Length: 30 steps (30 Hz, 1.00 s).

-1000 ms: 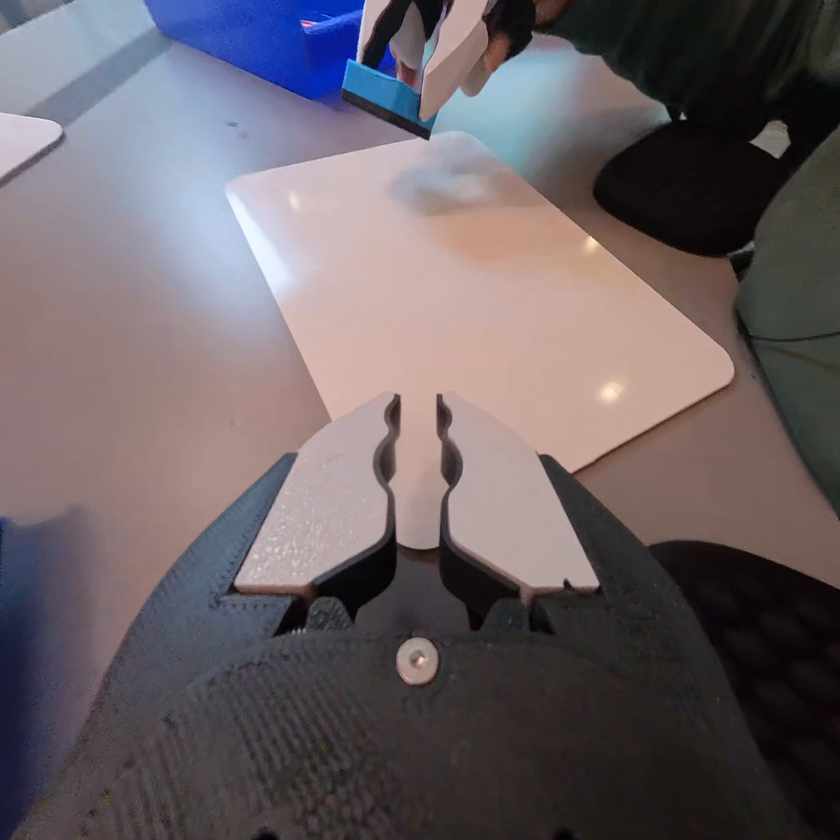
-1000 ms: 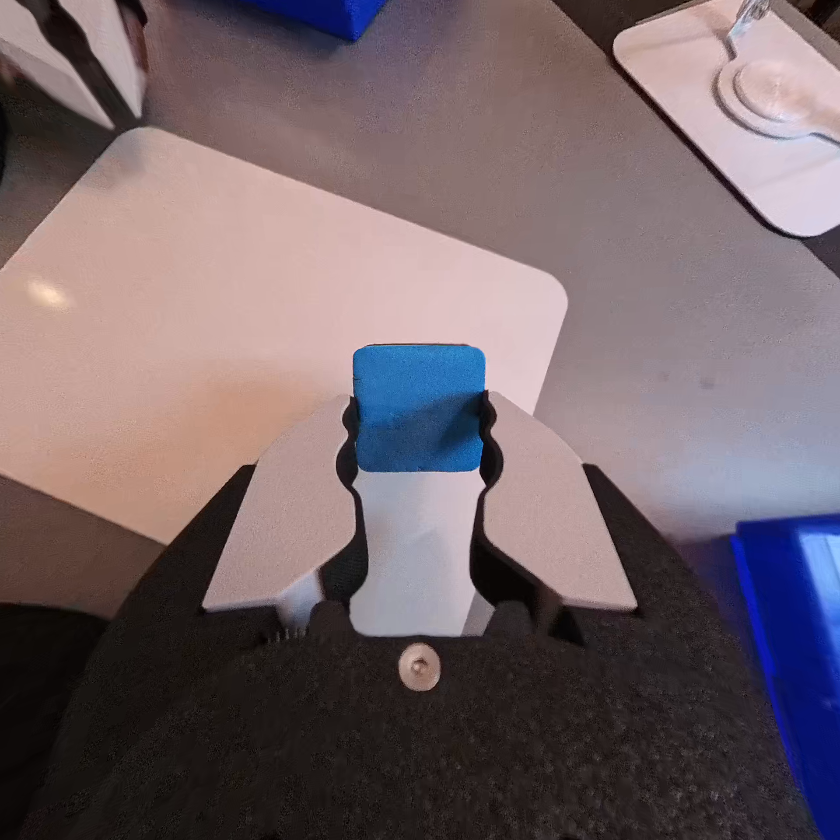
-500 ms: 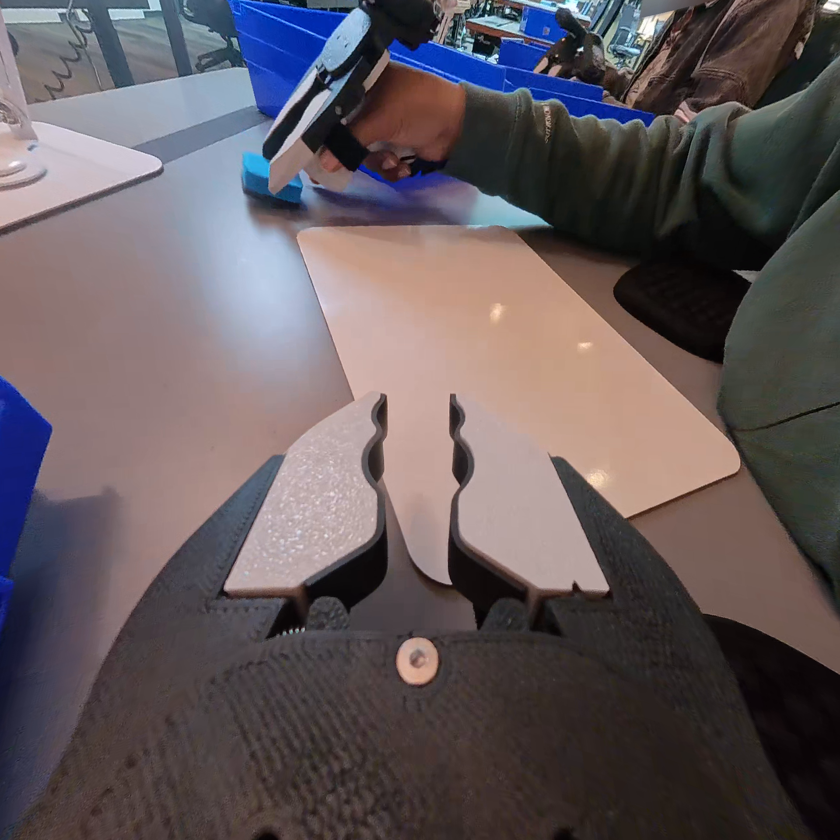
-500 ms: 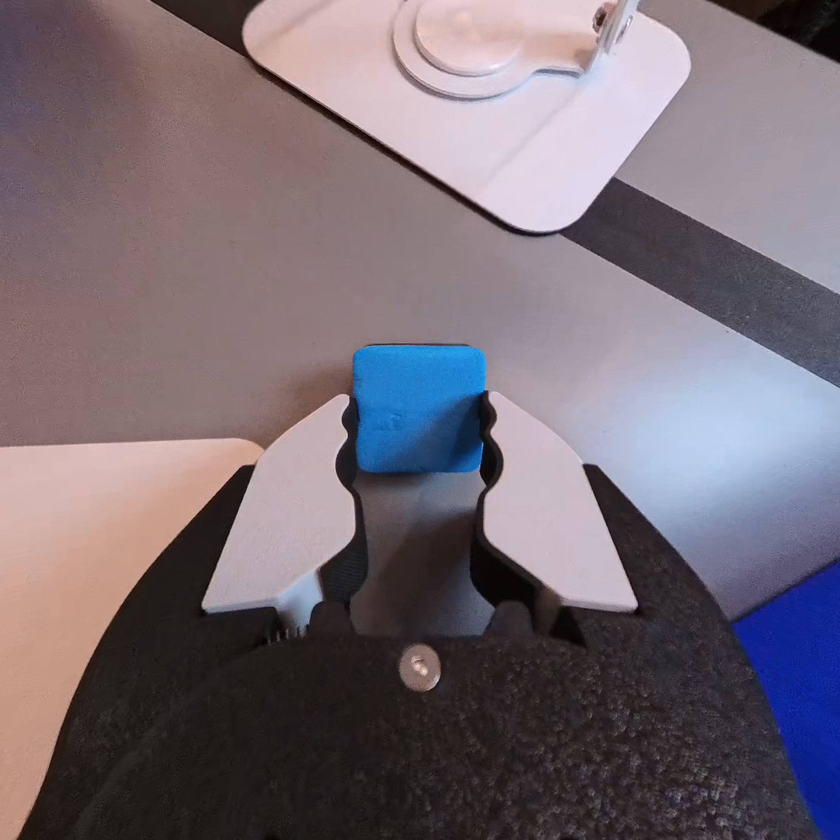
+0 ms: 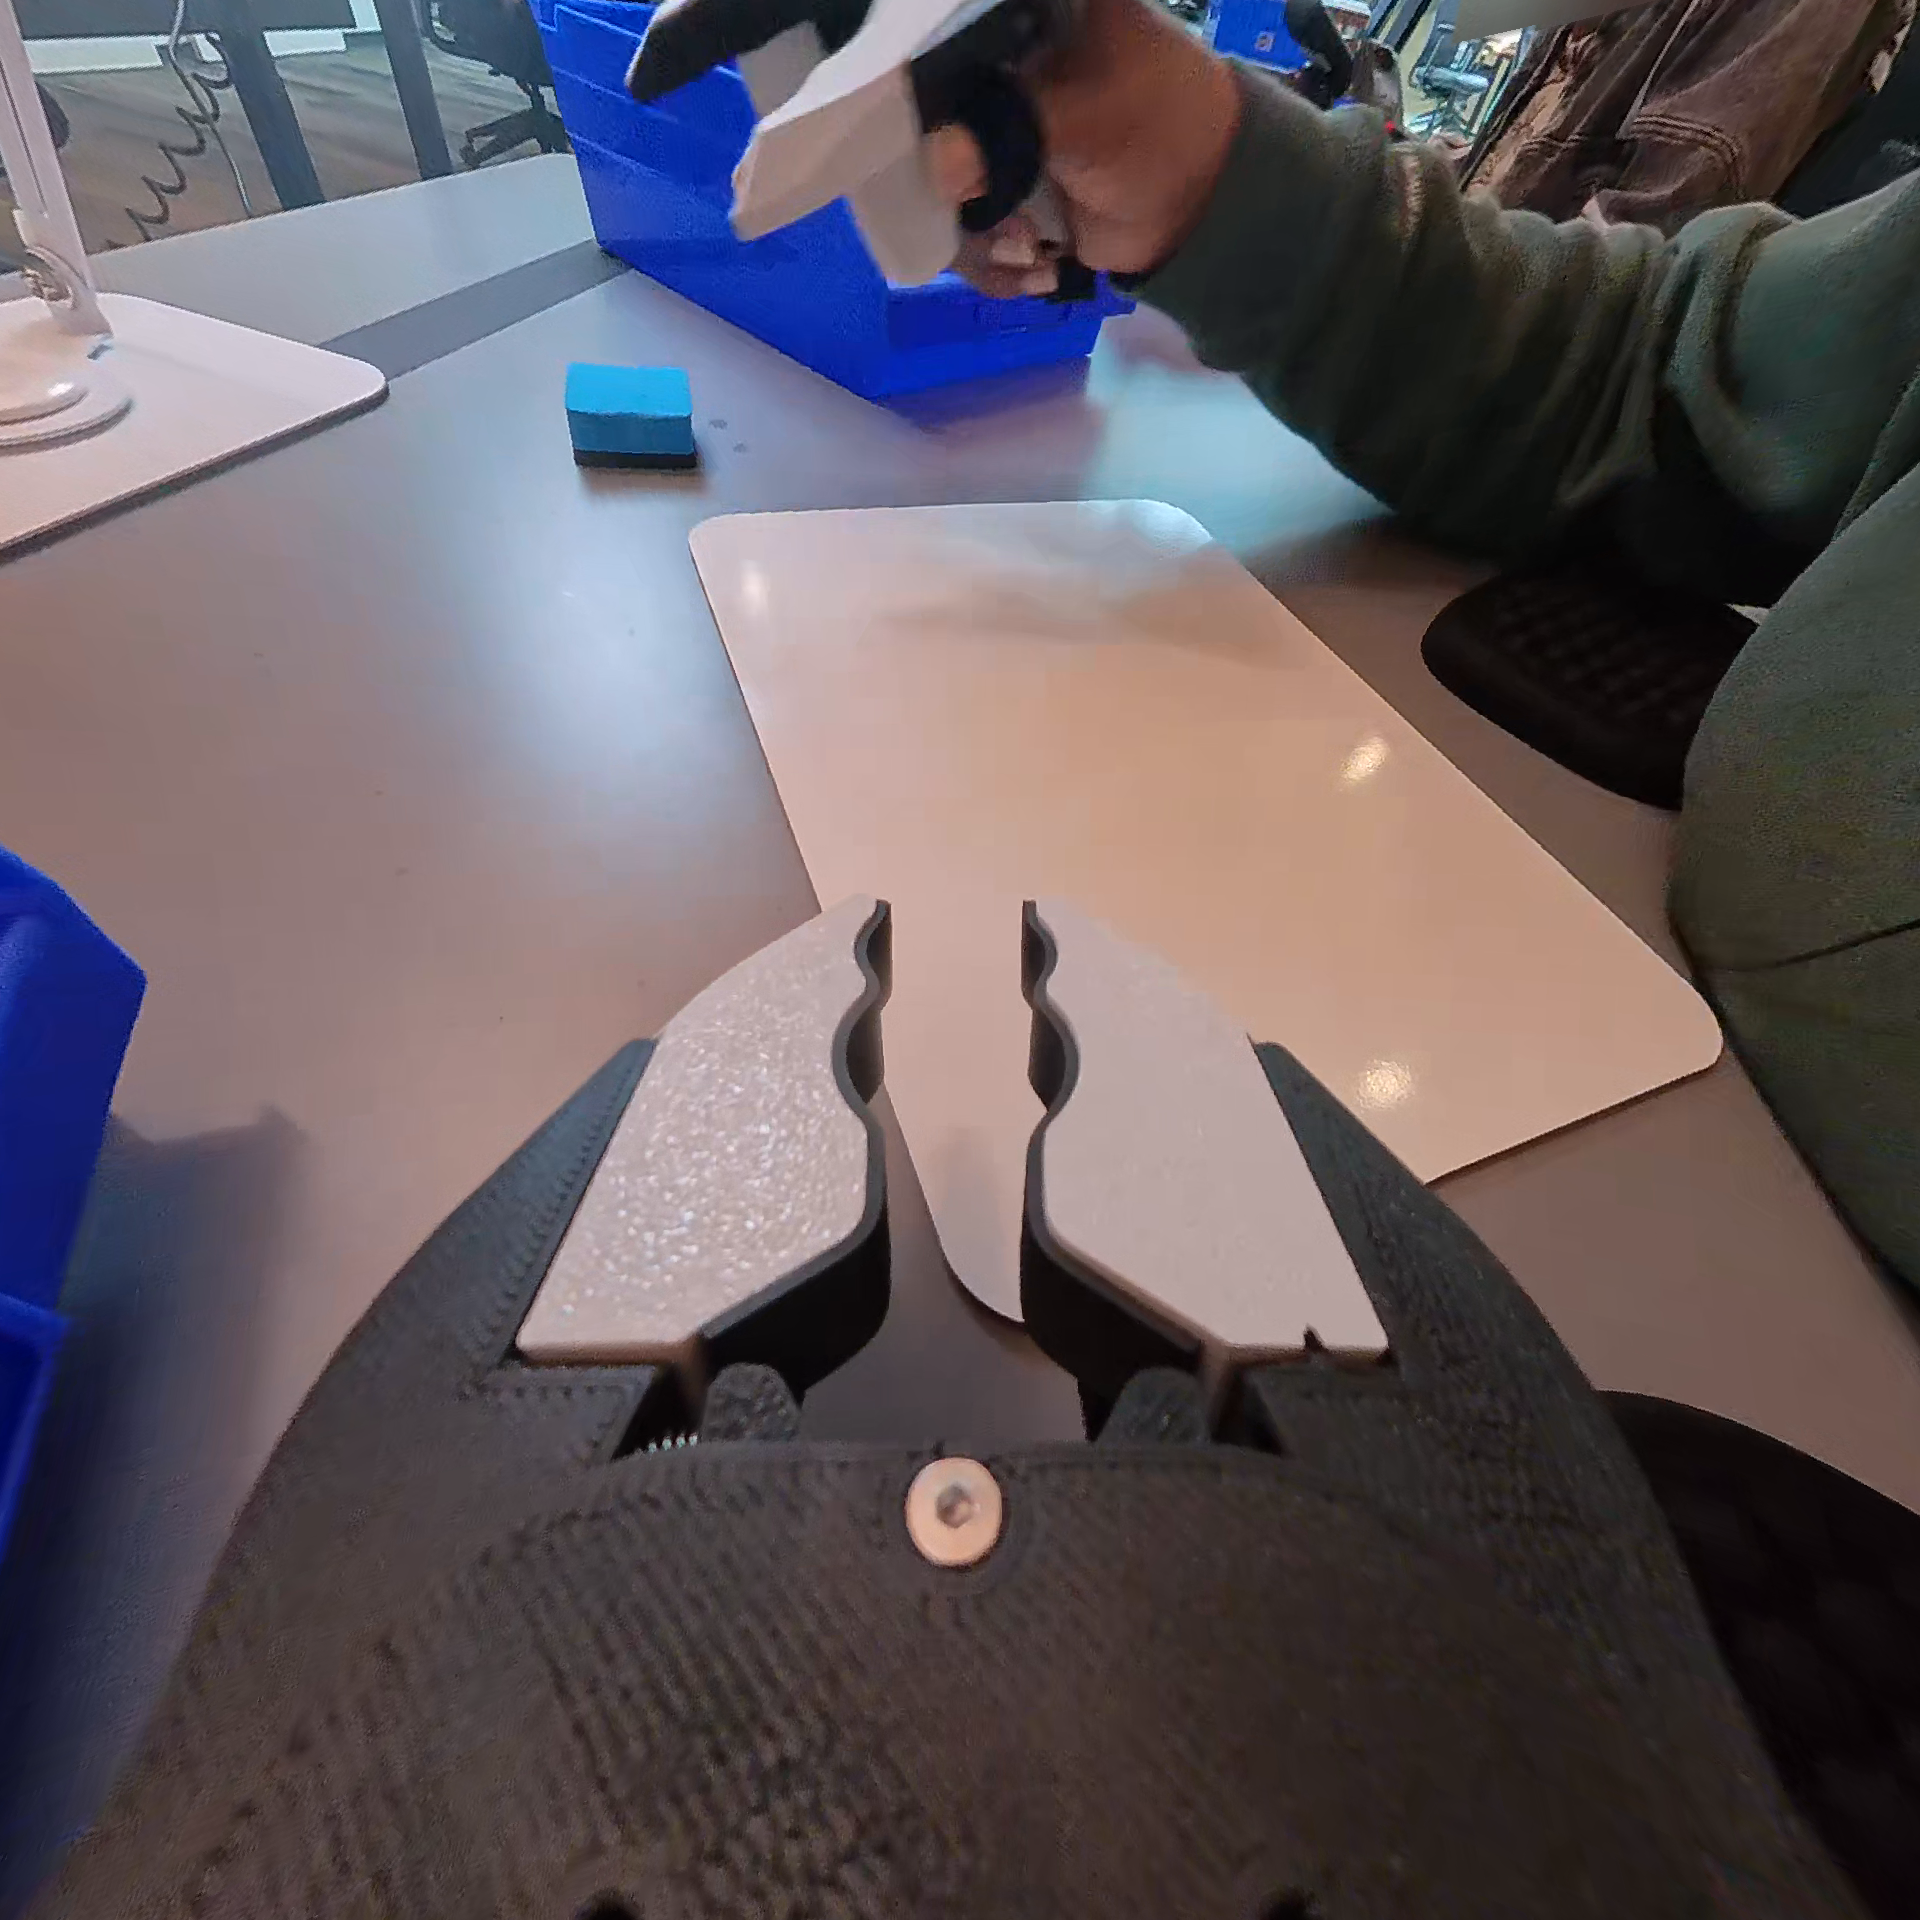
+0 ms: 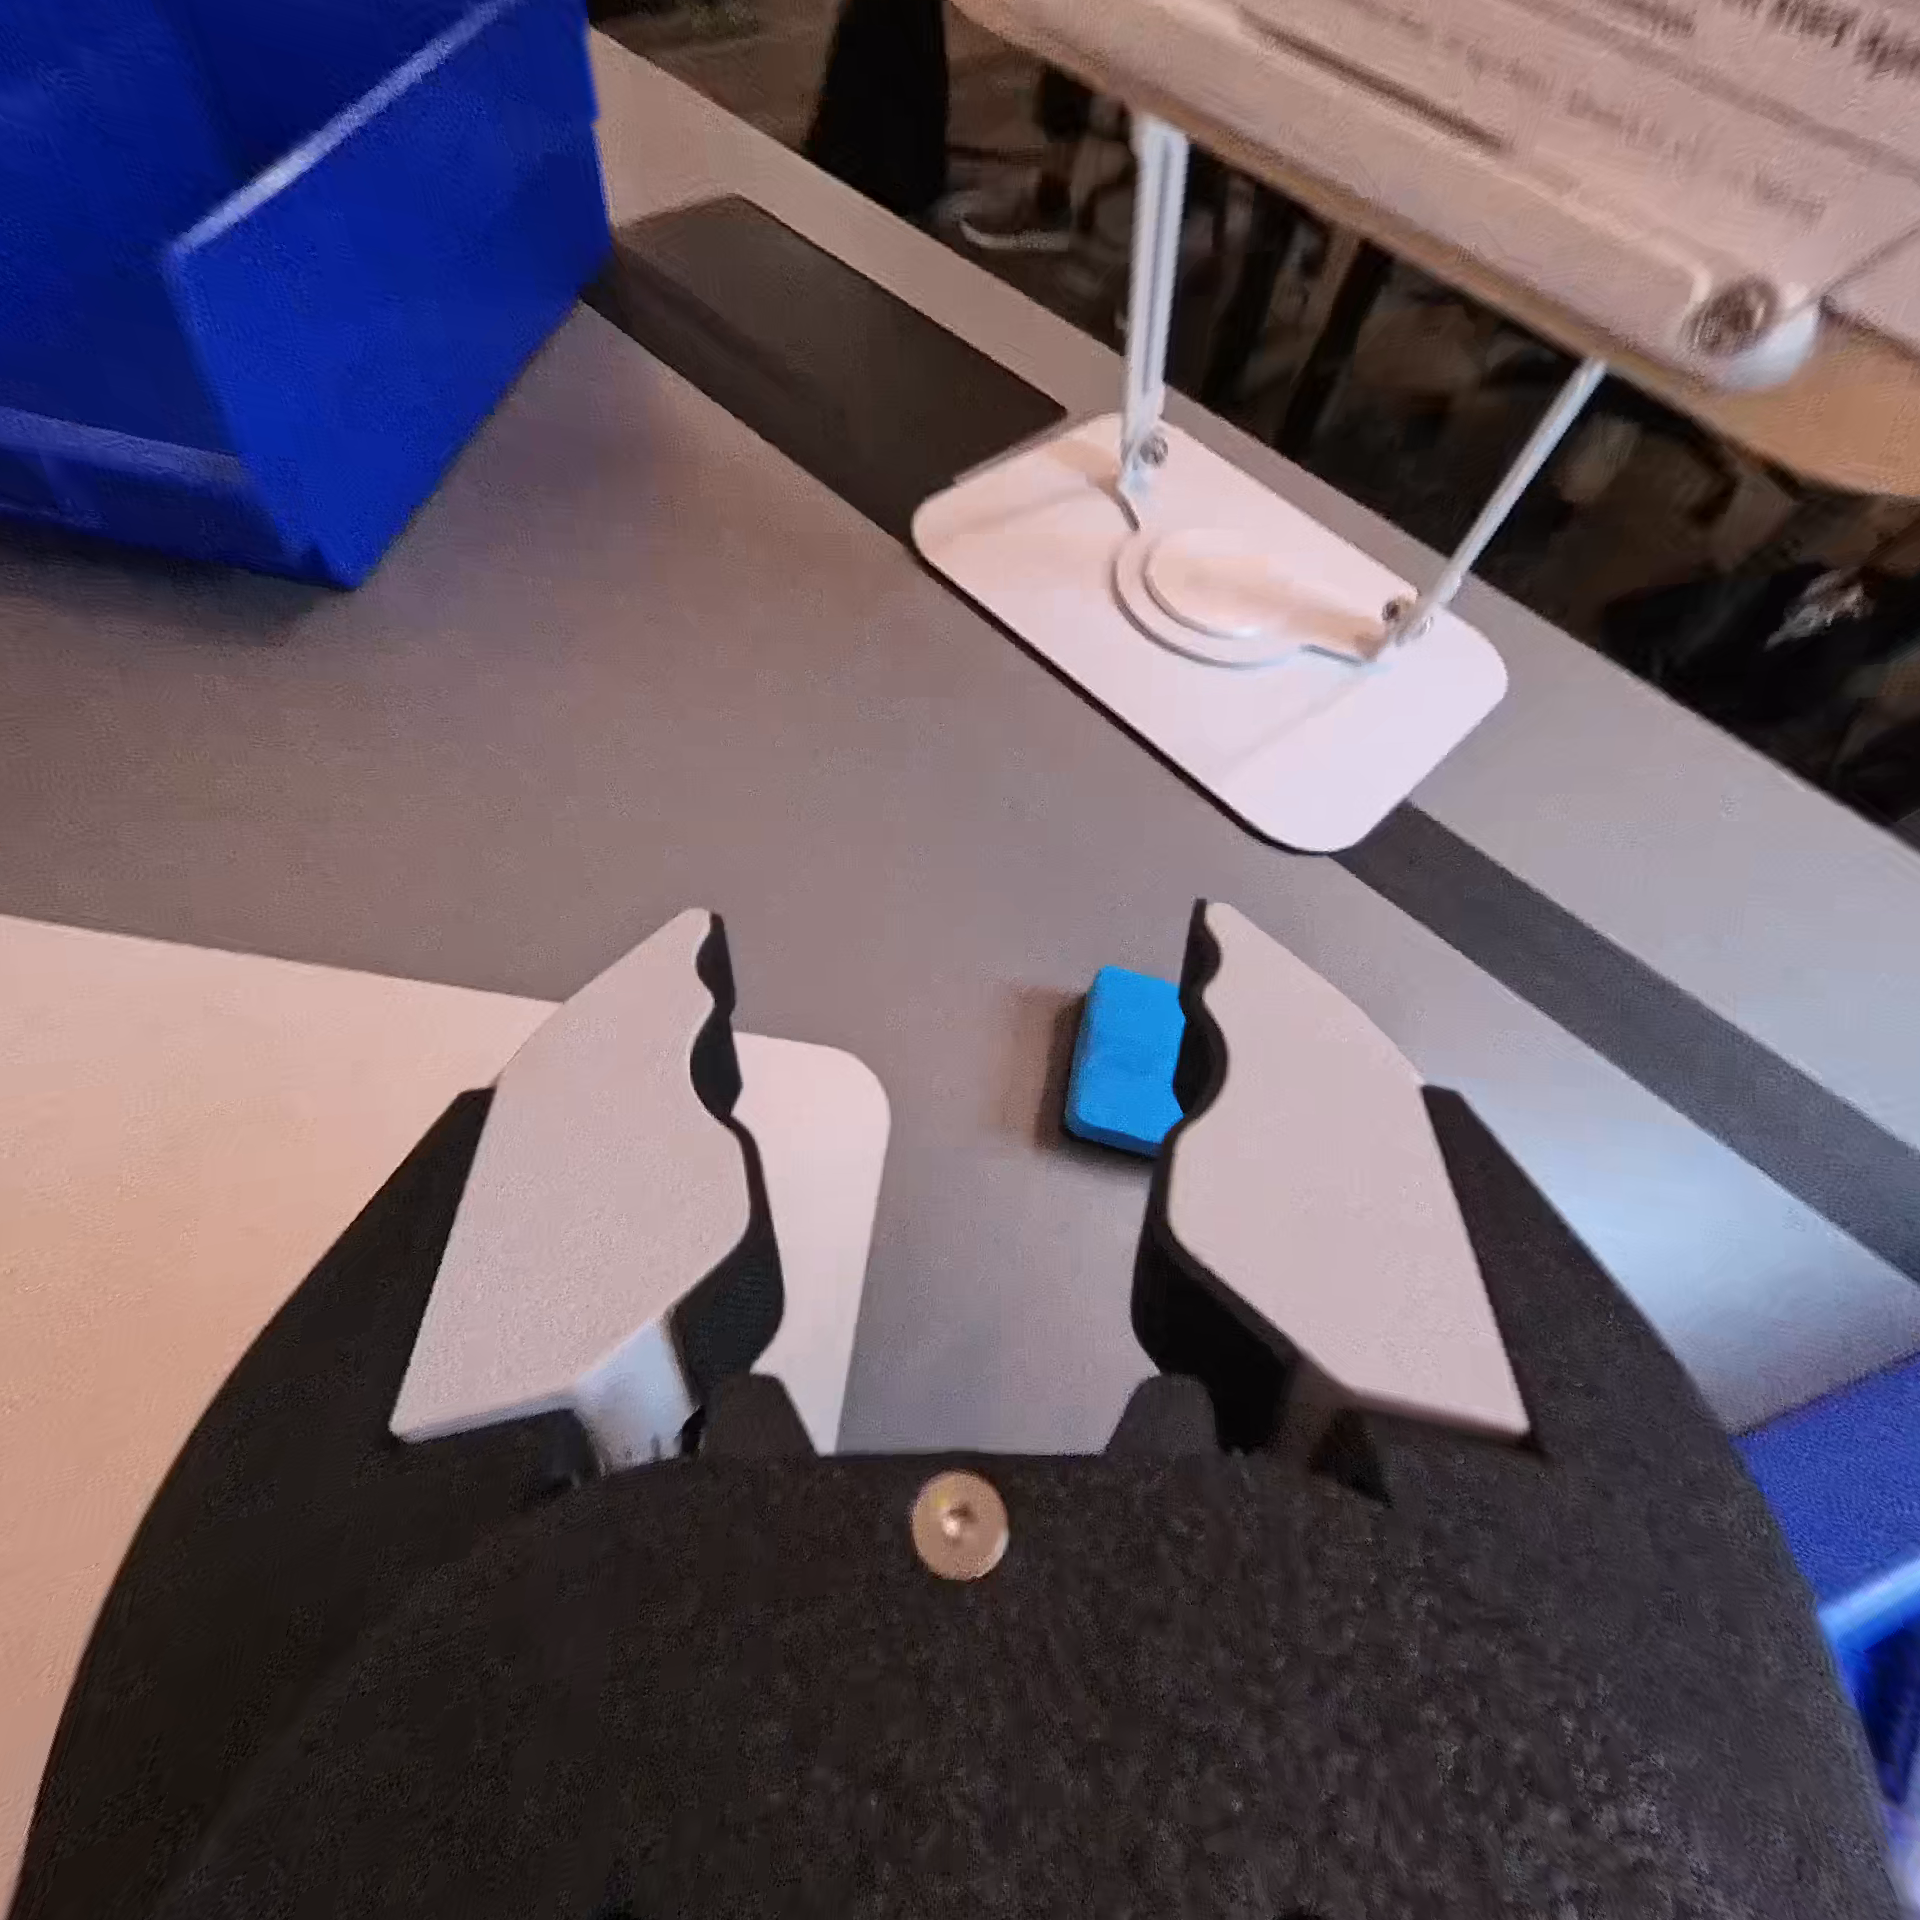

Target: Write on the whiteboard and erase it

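The white whiteboard (image 5: 1143, 831) lies flat on the grey table and looks wiped, with no marks showing; its corner also shows in the right wrist view (image 6: 208, 1143). The blue eraser (image 5: 629, 414) lies on the table beyond the board's far left corner. In the right wrist view the eraser (image 6: 1127, 1060) sits below the right finger, untouched. My right gripper (image 6: 956, 920) is open wide and empty; in the left wrist view it (image 5: 821, 223) is raised above the table. My left gripper (image 5: 956, 914) is narrowly open and empty over the board's near corner.
A blue bin (image 5: 790, 239) stands behind the board, also in the right wrist view (image 6: 312, 312). A white stand base (image 5: 156, 405) sits far left (image 6: 1226, 644). Another blue bin (image 5: 42, 1091) is at the near left. A green sleeve (image 5: 1507, 343) reaches over the board's far right. The blue eraser (image 5: 629, 414) is closer to my right gripper, around 9 centimeters from its tips; the left tips are 30 centimeters off.
My right gripper set the eraser on the table beyond the board, opened, and lifted away. My left gripper's fingers spread slightly and it tilted up.
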### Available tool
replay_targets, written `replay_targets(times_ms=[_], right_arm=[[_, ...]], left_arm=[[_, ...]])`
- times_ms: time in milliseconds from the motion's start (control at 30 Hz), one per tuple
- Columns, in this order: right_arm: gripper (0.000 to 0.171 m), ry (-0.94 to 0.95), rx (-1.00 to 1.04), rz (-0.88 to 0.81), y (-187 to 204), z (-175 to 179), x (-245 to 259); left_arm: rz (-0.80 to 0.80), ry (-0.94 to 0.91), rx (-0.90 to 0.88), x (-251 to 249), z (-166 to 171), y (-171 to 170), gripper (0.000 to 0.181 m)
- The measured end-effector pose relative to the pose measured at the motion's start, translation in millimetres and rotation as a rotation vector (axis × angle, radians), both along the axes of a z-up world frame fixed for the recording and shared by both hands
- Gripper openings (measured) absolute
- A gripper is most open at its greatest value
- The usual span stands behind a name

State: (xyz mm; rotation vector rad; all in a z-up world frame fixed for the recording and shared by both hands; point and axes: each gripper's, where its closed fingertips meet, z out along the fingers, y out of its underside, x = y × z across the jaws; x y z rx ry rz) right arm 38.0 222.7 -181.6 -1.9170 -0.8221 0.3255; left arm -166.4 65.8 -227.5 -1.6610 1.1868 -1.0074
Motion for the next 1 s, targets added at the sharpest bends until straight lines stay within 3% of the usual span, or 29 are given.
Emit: replay_targets(times_ms=[67,200,333,467,600,1000], right_arm=[[0.089,-0.018,0.070,0.086,-25,17,1],[0.099,-0.065,0.120,0.074,-57,24,39],[0.086,-0.040,0.149,-0.031,-75,14,104],[0.054,-0.109,0.149,-0.122,-83,-11,170],[0.062,-0.324,0.099,-0.206,-80,-33,216],[0.057,-0.604,0.010,-0.251,-77,-70,241]], left_arm=[[0.002,-0.001,0.004,0,0,0,0.024],[0.014,-0.010,0.004,-1,1,1,0.024],[0.034,-0.034,0.007,-3,5,4,0.027],[0.030,-0.084,-0.020,-2,10,4,0.030],[0.012,-0.061,-0.011,1,8,2,0.033],[0.129,0.024,0.140,-16,14,15,0.044]])
